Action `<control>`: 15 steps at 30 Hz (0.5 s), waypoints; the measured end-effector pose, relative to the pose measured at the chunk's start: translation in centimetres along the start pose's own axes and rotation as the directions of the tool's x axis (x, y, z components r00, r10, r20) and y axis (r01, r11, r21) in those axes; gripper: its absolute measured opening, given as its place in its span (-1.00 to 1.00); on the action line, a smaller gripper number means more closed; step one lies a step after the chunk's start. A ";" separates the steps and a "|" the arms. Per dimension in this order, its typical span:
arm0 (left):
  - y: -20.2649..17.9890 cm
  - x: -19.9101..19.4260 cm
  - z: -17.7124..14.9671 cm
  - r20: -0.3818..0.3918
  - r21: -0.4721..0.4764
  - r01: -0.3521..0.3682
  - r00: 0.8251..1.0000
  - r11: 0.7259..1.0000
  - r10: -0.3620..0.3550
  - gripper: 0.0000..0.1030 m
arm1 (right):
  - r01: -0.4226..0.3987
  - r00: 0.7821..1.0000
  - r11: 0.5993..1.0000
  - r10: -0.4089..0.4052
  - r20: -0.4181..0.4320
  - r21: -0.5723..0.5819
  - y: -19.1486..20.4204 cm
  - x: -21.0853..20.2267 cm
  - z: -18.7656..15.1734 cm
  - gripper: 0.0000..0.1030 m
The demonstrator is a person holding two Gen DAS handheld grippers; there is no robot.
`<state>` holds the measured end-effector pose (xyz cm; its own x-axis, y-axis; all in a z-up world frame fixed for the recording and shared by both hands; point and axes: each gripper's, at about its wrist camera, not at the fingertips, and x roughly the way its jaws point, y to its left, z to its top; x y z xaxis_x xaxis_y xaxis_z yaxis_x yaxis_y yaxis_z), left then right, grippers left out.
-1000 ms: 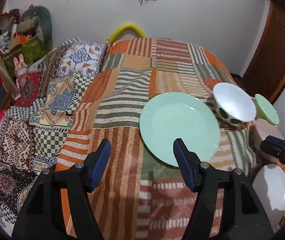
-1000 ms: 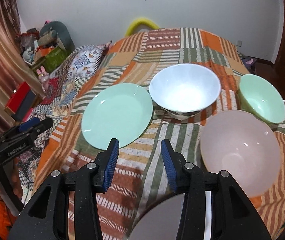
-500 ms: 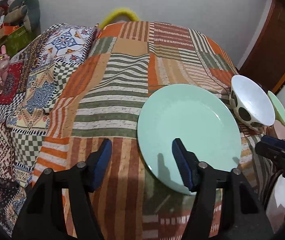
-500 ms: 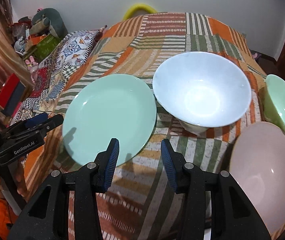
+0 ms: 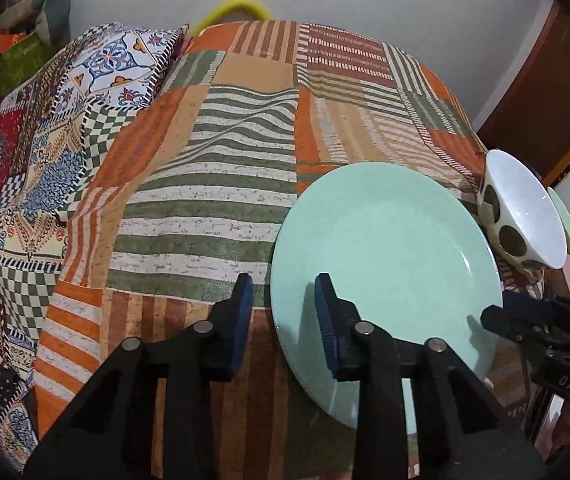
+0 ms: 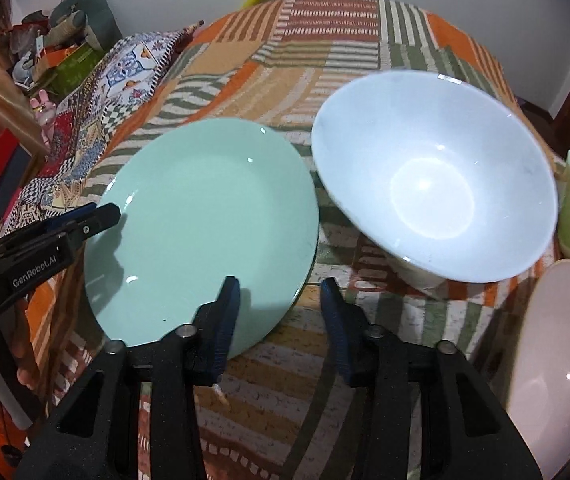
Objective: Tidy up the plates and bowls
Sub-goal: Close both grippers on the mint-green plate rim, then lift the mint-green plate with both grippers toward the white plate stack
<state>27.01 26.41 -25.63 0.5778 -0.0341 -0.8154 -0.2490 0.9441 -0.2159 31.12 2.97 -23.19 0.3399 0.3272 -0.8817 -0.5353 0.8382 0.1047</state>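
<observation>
Bedspread [image 5: 221,216], green plate [image 5: 385,248] nearer now

Mint-green plate [image 6: 205,216], white bowl [image 6: 433,176] — orange-and-green striped patchwork bedspread [image 5: 225,184].

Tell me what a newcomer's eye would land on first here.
The mint green plate lies flat on the striped patchwork cover, with the left tongs and right tongs straddling opposite edges of its rim, jaws having just narrowed without pinching it yet. Right beside it stands the big white bowl, with a pink bowl nearer the camera.
</observation>
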 end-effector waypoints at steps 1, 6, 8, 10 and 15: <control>0.0 0.1 0.0 -0.002 -0.002 0.012 1.000 1.000 -0.012 -0.53 | -0.004 1.000 1.000 0.004 -0.006 -0.003 0.1 0.2 0.0 -0.46; -0.2 -0.2 -0.6 -0.009 0.009 0.014 1.000 1.000 -0.014 -0.58 | 0.010 1.000 1.000 -0.010 -0.003 -0.015 0.3 0.2 -0.3 -0.59; -0.2 -0.5 -0.9 -0.014 0.016 0.009 1.000 1.000 -0.009 -0.59 | -0.015 1.000 1.000 0.015 -0.010 0.000 -0.1 -0.1 -0.4 -0.61; -0.3 -1.0 -1.6 -0.020 0.030 -0.001 1.000 1.000 0.001 -0.59 | -0.028 0.999 1.000 0.028 -0.016 0.003 -0.1 -0.2 -0.7 -0.62; -0.7 -2.4 -3.6 -0.025 0.063 -0.026 0.999 0.998 0.027 -0.58 | -0.043 0.999 0.999 0.042 -0.023 -0.022 0.7 -0.7 -1.8 -0.62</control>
<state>22.99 24.69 -25.43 0.5515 -0.0163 -0.8340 -0.2142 0.9635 -0.1605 29.14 2.52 -23.36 0.2991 0.3523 -0.8868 -0.5659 0.8138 0.1324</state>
